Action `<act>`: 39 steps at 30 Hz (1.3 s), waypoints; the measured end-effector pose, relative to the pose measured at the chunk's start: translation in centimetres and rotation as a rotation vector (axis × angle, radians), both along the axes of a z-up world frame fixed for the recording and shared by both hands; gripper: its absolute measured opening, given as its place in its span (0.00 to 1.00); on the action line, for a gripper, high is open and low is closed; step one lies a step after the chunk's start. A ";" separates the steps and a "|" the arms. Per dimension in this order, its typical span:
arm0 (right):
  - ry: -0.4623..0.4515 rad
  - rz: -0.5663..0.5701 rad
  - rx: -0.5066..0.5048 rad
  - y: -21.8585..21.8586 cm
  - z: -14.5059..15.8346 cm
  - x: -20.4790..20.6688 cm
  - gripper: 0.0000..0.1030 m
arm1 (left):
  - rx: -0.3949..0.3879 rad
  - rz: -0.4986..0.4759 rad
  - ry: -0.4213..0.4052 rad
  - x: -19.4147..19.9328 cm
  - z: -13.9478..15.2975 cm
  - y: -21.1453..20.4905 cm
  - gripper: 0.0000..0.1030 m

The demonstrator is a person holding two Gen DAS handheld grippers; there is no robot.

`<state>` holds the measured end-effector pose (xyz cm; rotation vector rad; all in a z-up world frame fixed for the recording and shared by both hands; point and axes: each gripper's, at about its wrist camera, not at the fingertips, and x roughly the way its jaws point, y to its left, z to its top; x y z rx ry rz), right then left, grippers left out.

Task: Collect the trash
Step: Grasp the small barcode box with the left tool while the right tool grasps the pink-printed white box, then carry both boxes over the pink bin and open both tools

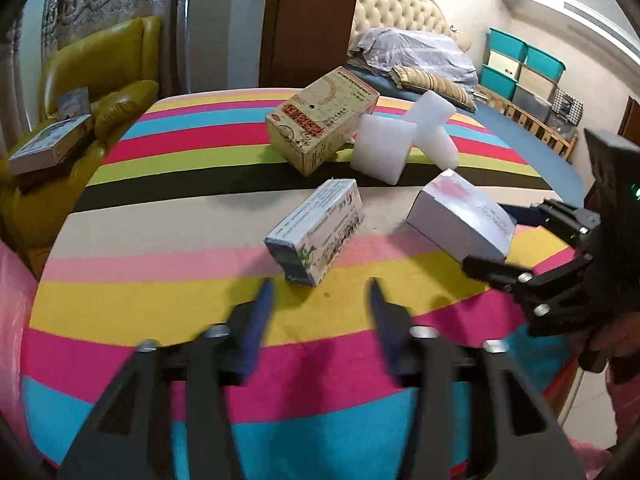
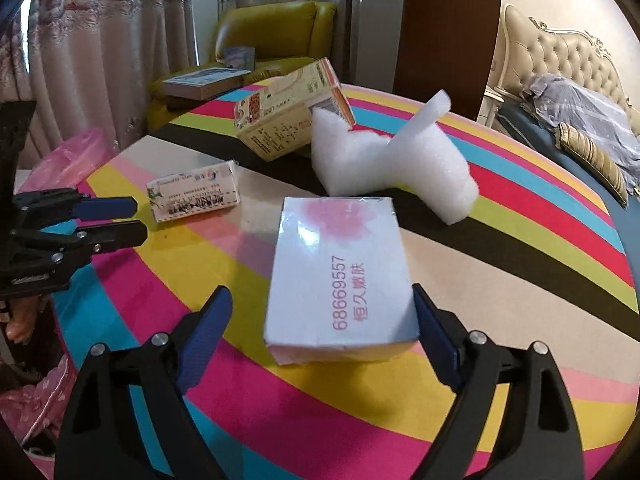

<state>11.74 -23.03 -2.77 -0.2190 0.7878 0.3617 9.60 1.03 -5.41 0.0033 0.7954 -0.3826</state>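
Straddling the white box [image 2: 340, 280], the right gripper [image 2: 322, 314] has its jaws wide; the right pad looks to touch the box's side, the left pad stands clear, so no grip. The box lies on the striped desk [image 2: 500, 280] near its front edge. The left gripper [image 1: 320, 300] is open and empty, fingers just short of the small box [image 1: 316, 232], which lies near the middle of the desk. Toward the far edge sits the tan carton [image 1: 320, 120], tilted, with white foam [image 1: 404, 140] leaning against it. Pink bag [image 2: 72, 160] hangs off the desk's left edge. Beyond: yellow chair [image 1: 104, 76] with a book [image 1: 48, 144], and a bed [image 1: 420, 60].
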 end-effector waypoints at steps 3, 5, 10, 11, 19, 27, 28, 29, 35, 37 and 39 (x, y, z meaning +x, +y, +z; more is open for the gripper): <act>0.013 -0.045 -0.001 -0.8 -0.2 0.3 0.62 | -0.005 0.040 -0.026 0.7 0.3 0.5 0.84; -0.019 -0.073 -0.002 -1.0 0.0 0.1 0.62 | -0.008 0.050 -0.017 1.5 0.3 0.7 0.84; -0.065 -0.148 0.067 -2.7 0.2 -1.8 0.62 | 0.031 0.019 -0.002 3.3 -0.1 -0.7 0.84; -0.073 -0.158 0.081 -3.0 0.4 -2.1 0.62 | 0.039 0.005 0.000 3.6 -0.1 -1.2 0.84; -0.101 -0.173 0.129 -4.0 1.6 -3.5 0.62 | 0.109 -0.106 0.019 3.8 -0.9 -4.9 0.22; -0.094 -0.155 0.129 -3.1 1.0 -4.5 0.62 | 0.073 -0.021 -0.061 -0.2 0.0 -2.3 0.22; -0.095 -0.147 0.125 -2.7 0.9 -4.7 0.62 | 0.068 -0.013 -0.064 -0.5 0.1 -1.9 0.22; -0.096 -0.142 0.124 -2.4 1.0 -4.7 0.62 | 0.060 0.000 -0.067 -0.9 0.1 -1.4 0.22; -0.120 -0.123 0.130 -0.9 1.5 -5.3 0.62 | 0.033 0.061 -0.115 -2.7 0.8 0.4 0.22; -0.133 -0.115 0.139 -0.4 1.8 -5.4 0.62 | 0.033 0.081 -0.135 -3.4 1.0 1.1 0.22; -0.147 -0.108 0.150 0.2 2.1 -5.6 0.62 | 0.028 0.100 -0.157 -4.1 1.3 1.7 0.22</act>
